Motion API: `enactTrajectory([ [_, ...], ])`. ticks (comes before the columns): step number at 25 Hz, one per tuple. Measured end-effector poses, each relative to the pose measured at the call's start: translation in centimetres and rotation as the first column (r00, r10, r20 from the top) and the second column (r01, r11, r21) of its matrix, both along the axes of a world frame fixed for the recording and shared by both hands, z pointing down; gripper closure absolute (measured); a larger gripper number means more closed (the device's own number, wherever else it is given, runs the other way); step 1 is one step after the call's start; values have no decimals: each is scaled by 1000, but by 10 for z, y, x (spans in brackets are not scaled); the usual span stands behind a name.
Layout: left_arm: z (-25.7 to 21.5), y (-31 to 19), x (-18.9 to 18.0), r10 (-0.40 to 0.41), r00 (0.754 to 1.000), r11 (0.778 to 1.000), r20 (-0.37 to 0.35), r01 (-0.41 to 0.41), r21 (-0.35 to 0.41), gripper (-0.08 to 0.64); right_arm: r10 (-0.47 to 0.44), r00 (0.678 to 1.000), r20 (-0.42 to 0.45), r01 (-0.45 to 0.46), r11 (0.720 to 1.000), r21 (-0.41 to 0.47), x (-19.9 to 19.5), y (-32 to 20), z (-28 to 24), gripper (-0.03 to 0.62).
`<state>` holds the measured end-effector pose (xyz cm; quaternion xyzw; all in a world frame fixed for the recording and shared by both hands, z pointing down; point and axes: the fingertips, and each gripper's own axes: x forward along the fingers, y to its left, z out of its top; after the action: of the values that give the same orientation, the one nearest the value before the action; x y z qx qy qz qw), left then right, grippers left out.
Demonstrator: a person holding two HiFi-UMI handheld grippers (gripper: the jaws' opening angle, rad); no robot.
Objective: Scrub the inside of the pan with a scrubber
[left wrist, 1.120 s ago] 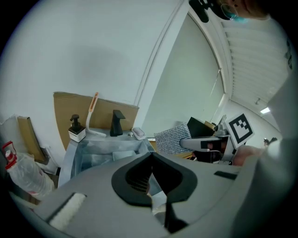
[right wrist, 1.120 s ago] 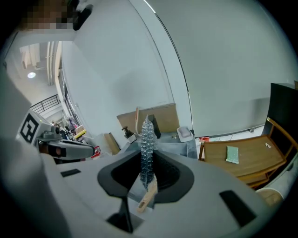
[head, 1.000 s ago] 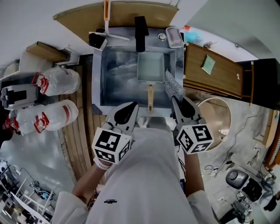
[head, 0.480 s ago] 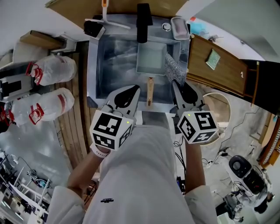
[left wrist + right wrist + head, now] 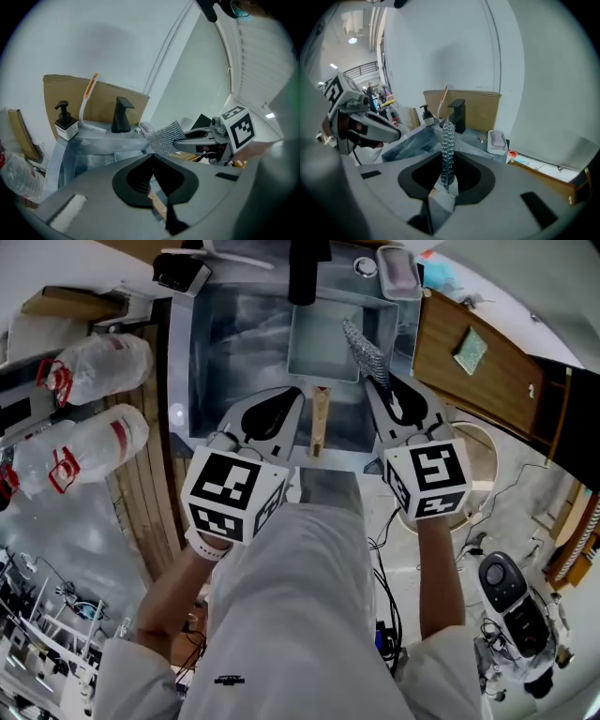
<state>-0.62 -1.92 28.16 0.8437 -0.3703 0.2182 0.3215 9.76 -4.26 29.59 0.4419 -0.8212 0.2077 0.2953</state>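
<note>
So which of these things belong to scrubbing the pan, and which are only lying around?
For the job: pan, lying in the sink; steel-mesh scrubber, clamped in the right gripper; left gripper, shut, by the pan's wooden handle.

Just lying about: soap dispenser; orange-handled brush; soap dish; plastic bottles; green pad on the wooden counter.

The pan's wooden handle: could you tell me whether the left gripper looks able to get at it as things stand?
Probably yes: the handle lies bare beside the left gripper, nothing between them, though its shut jaws must open first.
</note>
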Motion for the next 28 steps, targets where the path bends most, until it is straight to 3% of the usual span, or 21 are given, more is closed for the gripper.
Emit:
enactTrajectory([
  [4, 21, -7, -3, -6, 1000, 1000, 11, 7, -22, 554, -111, 989, -93, 110, 994, -7, -6, -9, 25, 526],
  [10, 54, -21, -5, -19, 1000, 999, 19, 20, -38, 554, -269, 940, -208, 275, 961, 1, -18, -24, 56, 526],
  [16, 81, -31, -11, -56, 998, 997, 24, 57, -59, 554, -413, 815, -407, 444, 896, -20, -22, -37, 84, 526],
  [20, 96, -34, -16, -76, 996, 995, 34, 79, -67, 554, -468, 734, -492, 516, 855, -45, -27, -47, 103, 526],
  [28, 124, -39, -18, -91, 995, 992, 48, 95, -86, 554, -535, 668, -518, 583, 808, -84, -42, -62, 138, 526],
])
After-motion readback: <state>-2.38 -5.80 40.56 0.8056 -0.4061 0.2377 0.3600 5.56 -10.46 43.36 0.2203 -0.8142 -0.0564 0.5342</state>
